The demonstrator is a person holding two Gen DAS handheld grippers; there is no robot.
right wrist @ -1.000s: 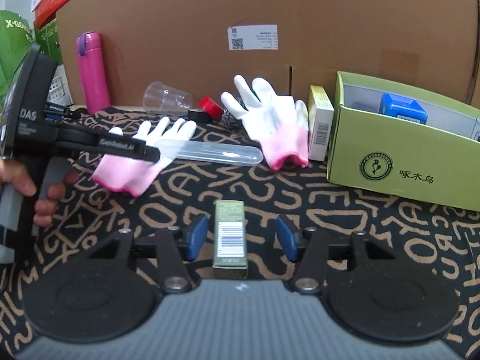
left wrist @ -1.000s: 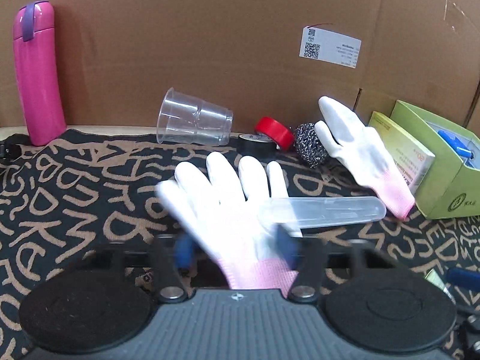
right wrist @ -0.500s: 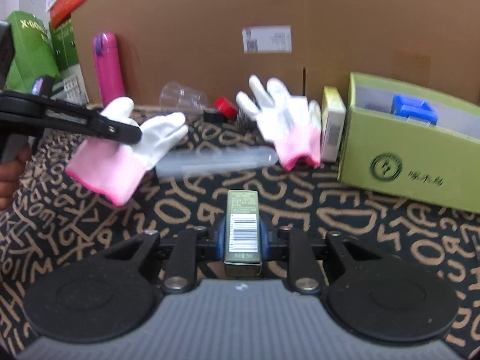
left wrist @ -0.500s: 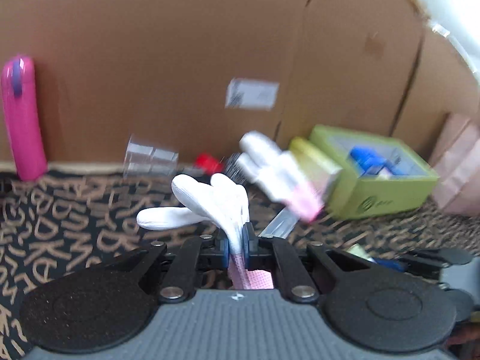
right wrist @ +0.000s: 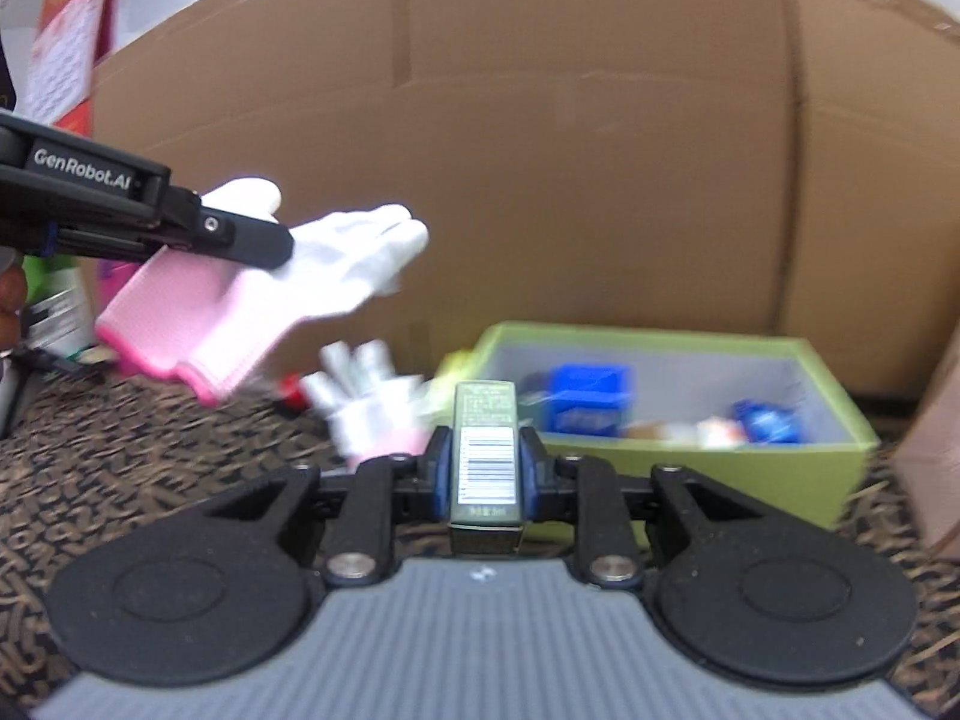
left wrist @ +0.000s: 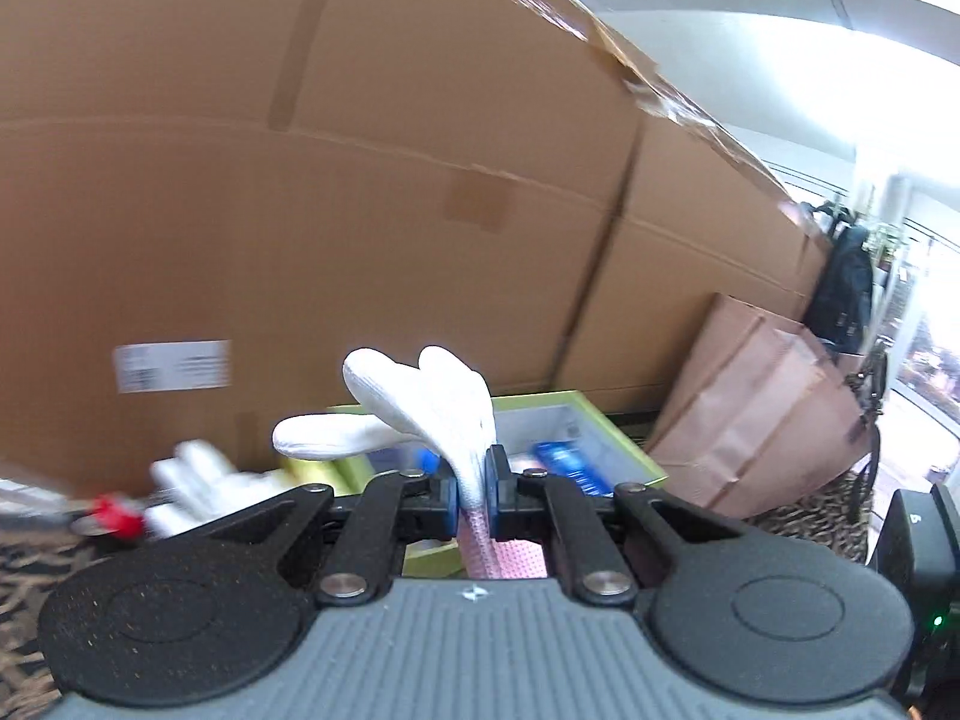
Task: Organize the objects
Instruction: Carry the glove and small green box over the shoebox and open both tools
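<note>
While the left gripper [left wrist: 472, 495] has its fingers clamped on a white glove [left wrist: 432, 402] just above its pink cuff, the right gripper [right wrist: 483, 474] pinches a small barcoded carton [right wrist: 485, 456] by its long sides. Both loads hang clear of the patterned tabletop [right wrist: 150, 456], aimed at the green box [right wrist: 834, 456] by the cardboard wall, probably for dropping in. A second glove [right wrist: 366, 402] lies near the box.
</note>
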